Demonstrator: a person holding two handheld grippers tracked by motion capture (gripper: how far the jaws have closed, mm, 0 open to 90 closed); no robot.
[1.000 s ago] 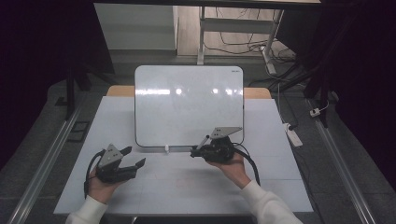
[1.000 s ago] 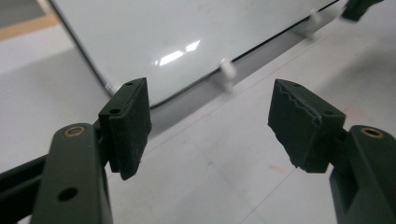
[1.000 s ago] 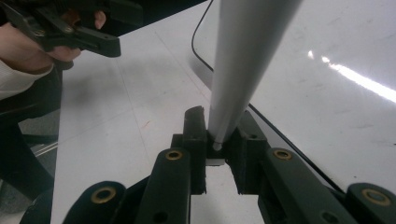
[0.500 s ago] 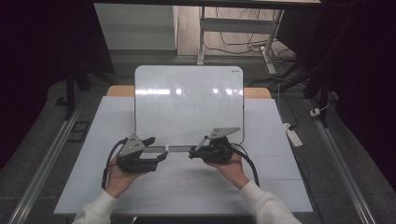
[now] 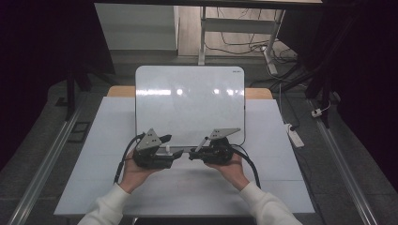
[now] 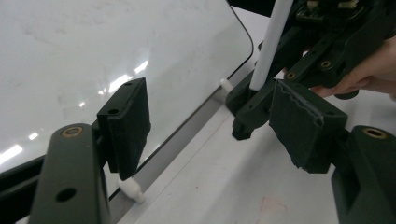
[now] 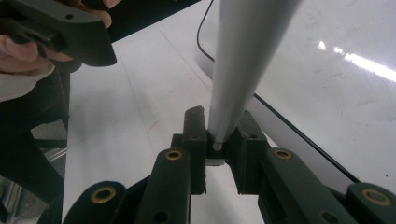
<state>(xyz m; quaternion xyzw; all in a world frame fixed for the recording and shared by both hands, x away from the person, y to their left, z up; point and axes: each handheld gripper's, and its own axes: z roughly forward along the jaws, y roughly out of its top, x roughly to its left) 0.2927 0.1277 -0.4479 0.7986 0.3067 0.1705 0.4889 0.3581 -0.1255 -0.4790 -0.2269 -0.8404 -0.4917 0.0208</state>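
A white marker [image 7: 243,70] is clamped at one end in my right gripper [image 7: 219,135], which is shut on it. In the high view the marker [image 5: 180,150] lies level between the two grippers, just in front of the whiteboard [image 5: 190,103]. My left gripper [image 6: 215,126] stands open, its pads wide apart, facing the right gripper [image 6: 254,105] and the marker [image 6: 273,42] it holds. In the high view the left gripper [image 5: 174,153] and right gripper [image 5: 193,155] almost meet tip to tip. The whiteboard [image 6: 93,51] is blank.
The whiteboard lies flat on a white table [image 5: 281,187], with small white pegs [image 6: 133,189] along its near edge. A power strip [image 5: 294,136] lies off the table's right side. Cables trail from both grippers toward the person's sleeves.
My left gripper has moved right and forward from the table's front left, up to the right gripper's tip. The right gripper has held still with the marker.
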